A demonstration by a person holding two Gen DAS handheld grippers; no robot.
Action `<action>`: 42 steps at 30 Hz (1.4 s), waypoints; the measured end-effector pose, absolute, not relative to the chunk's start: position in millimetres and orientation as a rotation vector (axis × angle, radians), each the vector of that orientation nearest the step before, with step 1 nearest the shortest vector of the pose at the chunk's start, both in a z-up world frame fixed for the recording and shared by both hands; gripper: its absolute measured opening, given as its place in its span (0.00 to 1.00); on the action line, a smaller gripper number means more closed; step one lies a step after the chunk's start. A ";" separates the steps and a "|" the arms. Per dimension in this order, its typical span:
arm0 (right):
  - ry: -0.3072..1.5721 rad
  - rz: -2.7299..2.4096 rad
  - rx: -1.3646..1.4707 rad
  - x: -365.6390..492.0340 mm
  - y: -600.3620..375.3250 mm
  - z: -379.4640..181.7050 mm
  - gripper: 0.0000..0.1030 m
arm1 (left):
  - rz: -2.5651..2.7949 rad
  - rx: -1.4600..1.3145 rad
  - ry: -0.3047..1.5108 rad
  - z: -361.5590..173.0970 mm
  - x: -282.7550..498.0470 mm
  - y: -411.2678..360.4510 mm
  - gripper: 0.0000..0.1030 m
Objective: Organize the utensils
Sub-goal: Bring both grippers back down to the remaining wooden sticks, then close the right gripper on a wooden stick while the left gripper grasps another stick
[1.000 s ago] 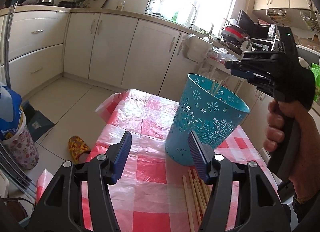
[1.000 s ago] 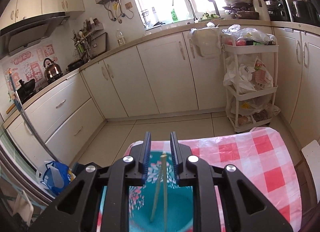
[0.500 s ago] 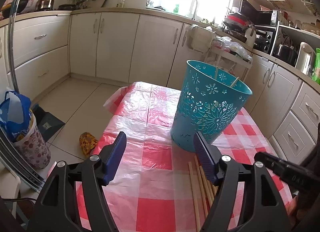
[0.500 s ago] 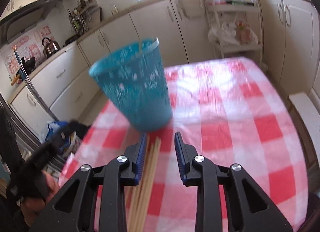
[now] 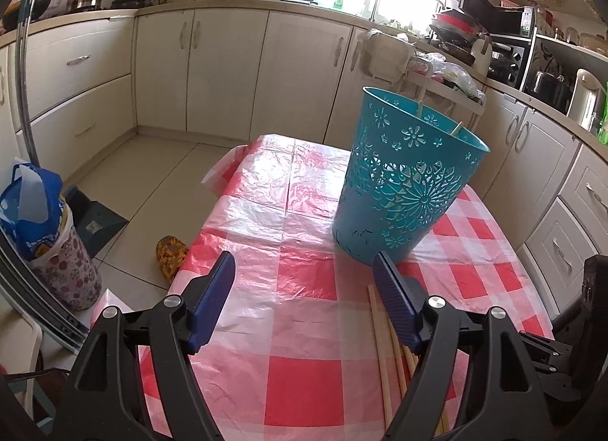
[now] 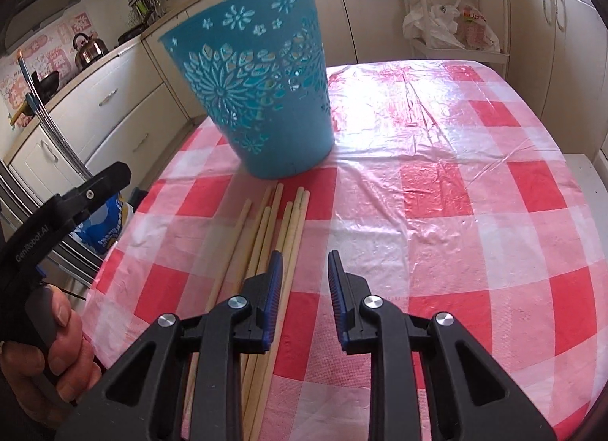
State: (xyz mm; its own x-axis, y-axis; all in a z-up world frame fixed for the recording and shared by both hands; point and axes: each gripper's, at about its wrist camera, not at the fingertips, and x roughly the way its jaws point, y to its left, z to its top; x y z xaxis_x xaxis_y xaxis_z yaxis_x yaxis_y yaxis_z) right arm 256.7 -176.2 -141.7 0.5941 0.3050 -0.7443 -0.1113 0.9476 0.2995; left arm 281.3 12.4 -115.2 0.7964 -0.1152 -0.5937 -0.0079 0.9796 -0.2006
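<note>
Left wrist view: mounted behind the left gripper (image 5: 302,291), looking forward along its two fingers and angled down over the near edge of the checked table (image 5: 300,380). Faces the far cabinets and bright window. Teal basket (image 5: 402,182) ahead and right of the fingertips, near.

Right wrist view: mounted behind the right gripper (image 6: 304,277), tilted more steeply down at the table (image 6: 456,190). Sits close above the cloth. Basket (image 6: 258,87) ahead and left of the fingers, loose chopsticks (image 6: 266,228) just left of them.

Shared: table, basket, chopsticks (image 5: 383,349), cabinet run. Left gripper (image 6: 95,186) seen at far left edge of right view; dark part of the other tool at the lower right edge of the left view.
</note>
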 end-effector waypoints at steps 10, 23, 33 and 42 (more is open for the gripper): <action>0.922 0.249 0.201 261.9 -164.8 -152.6 0.24 | -0.070 -0.176 0.701 -130.3 279.9 5.2 0.70; 0.920 0.285 0.182 261.9 -158.4 -155.8 0.07 | -0.127 -0.096 0.775 -147.0 277.4 -22.8 0.70; 0.904 0.261 0.248 262.5 -180.3 -149.3 0.06 | -0.146 -0.030 0.847 -158.2 291.2 -40.2 0.70; 0.941 0.203 0.250 266.8 -200.6 -156.8 0.06 | -0.154 0.073 0.909 -167.0 307.3 -58.7 0.69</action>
State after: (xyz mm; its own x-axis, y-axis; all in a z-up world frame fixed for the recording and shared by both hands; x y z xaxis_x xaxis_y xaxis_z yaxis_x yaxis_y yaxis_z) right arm 266.8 -200.6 -156.8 0.5736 0.2793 -0.7701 -0.0626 0.9523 0.2987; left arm 307.3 -58.7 -167.0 0.6045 -0.1020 -0.7901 0.1637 0.9865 -0.0021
